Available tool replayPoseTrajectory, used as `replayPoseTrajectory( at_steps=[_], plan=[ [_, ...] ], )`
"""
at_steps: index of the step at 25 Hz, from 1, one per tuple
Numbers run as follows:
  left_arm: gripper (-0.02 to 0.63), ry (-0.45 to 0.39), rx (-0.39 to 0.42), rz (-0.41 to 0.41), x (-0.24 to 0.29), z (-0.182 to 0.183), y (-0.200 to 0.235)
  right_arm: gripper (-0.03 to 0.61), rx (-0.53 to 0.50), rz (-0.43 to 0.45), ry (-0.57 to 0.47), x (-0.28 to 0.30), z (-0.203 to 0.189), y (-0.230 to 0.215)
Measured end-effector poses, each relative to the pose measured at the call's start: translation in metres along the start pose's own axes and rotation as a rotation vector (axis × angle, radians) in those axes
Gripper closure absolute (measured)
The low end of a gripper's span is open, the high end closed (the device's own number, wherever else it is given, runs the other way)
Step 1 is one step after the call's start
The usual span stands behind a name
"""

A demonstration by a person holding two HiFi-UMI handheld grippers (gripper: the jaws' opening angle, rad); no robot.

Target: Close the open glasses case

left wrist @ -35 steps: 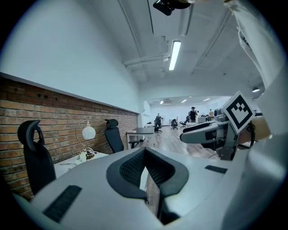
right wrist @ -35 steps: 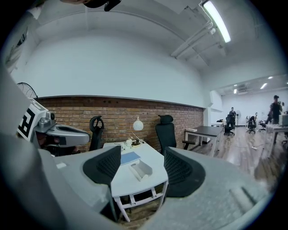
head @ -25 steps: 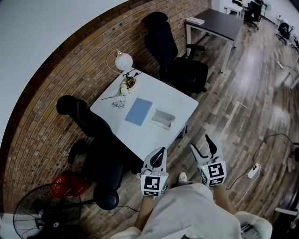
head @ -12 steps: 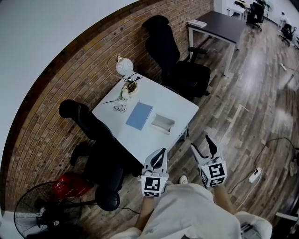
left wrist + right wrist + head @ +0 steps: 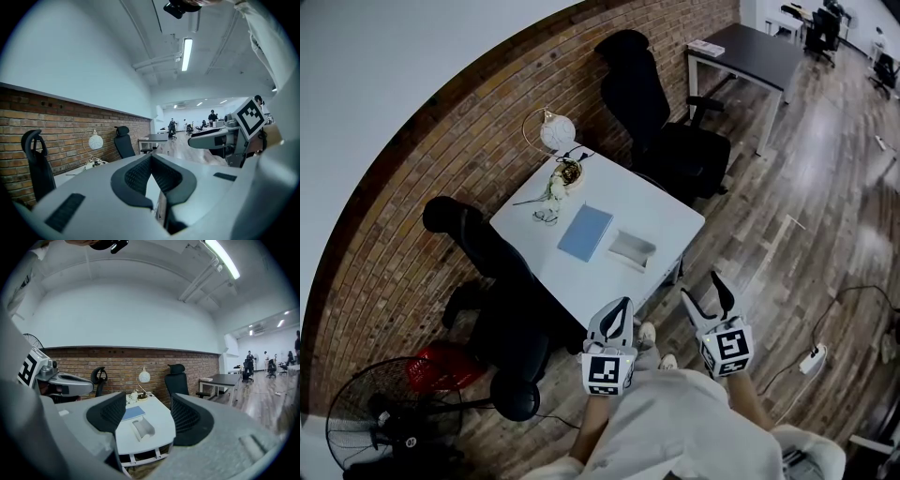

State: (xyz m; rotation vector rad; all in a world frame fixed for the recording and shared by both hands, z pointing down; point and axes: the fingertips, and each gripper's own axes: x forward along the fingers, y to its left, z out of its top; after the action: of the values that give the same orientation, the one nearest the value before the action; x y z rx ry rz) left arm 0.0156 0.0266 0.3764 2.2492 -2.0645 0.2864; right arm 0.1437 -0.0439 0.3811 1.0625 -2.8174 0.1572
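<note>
The open glasses case (image 5: 631,249) lies pale and trough-like on the white table (image 5: 666,217), next to a blue notebook (image 5: 585,232). In the right gripper view the case (image 5: 142,427) shows between the jaws, far off on the table. Both grippers are held low near the person's body, short of the table's near corner. My left gripper (image 5: 622,309) has its fingertips together and holds nothing; in its own view the left gripper (image 5: 151,159) points past the table edge. My right gripper (image 5: 706,292) stands open and empty, as the right gripper (image 5: 147,416) also shows in its own view.
A pair of glasses (image 5: 546,217), a small plant (image 5: 565,172) and a round lamp (image 5: 557,133) sit at the table's far side by the brick wall. Black office chairs (image 5: 670,131) (image 5: 487,262) flank the table. A fan (image 5: 380,427) stands on the floor at the left, a dark desk (image 5: 750,52) beyond.
The view has shifted slightly toward the table, and a shoe now shows between the grippers. Both grippers keep their pose and jaw states.
</note>
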Motion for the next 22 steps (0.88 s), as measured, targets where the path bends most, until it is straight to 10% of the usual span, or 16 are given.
replayPoseTrajectory(
  at_steps=[22],
  plan=[
    [0.611, 0.013, -0.015, -0.045, 0.083, -0.003, 0.048, 0.278, -0.023, 0.009, 0.044, 0.091, 0.001, -0.027]
  ],
)
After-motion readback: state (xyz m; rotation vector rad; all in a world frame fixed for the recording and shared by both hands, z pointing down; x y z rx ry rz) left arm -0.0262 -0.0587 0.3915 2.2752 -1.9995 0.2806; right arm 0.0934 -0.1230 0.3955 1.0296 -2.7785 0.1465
